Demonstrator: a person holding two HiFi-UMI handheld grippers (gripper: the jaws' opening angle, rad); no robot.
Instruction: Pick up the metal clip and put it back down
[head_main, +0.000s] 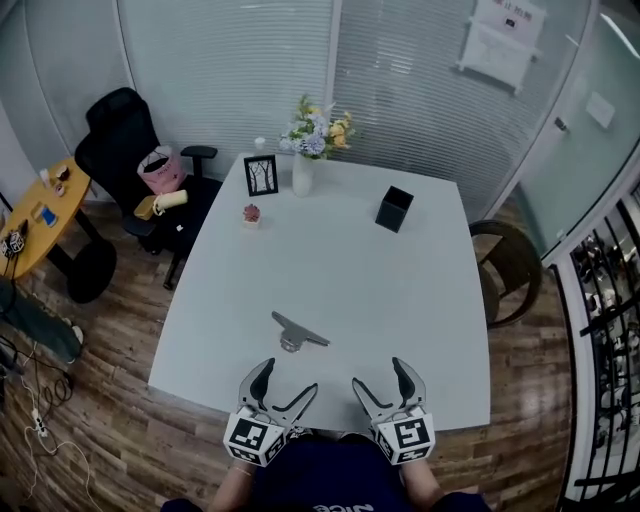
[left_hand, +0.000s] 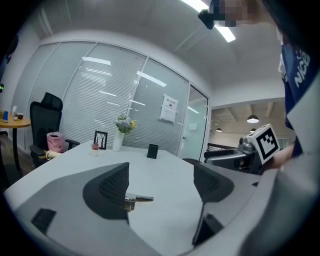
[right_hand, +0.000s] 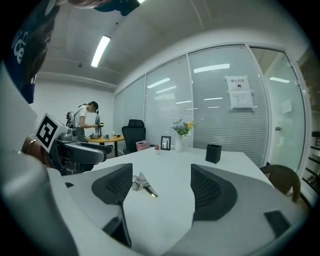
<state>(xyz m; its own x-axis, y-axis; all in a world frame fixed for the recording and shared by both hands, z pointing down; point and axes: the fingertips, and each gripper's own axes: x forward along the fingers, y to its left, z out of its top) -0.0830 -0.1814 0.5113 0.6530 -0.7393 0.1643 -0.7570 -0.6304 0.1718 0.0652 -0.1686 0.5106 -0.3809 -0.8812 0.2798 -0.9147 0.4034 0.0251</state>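
The metal clip (head_main: 295, 333) lies flat on the white table (head_main: 330, 270), a little ahead of both grippers. My left gripper (head_main: 281, 386) hovers near the front edge, just behind the clip, open and empty. My right gripper (head_main: 384, 382) is beside it to the right, also open with nothing between its jaws. In the left gripper view the clip (left_hand: 136, 199) peeks out past the left jaw. In the right gripper view the clip (right_hand: 141, 185) lies left of centre, beyond the jaws.
At the far side of the table stand a black pen holder (head_main: 393, 208), a flower vase (head_main: 303, 172), a picture frame (head_main: 261, 175) and a small pot (head_main: 251, 213). A black office chair (head_main: 135, 160) is at the left, a brown chair (head_main: 512, 265) at the right.
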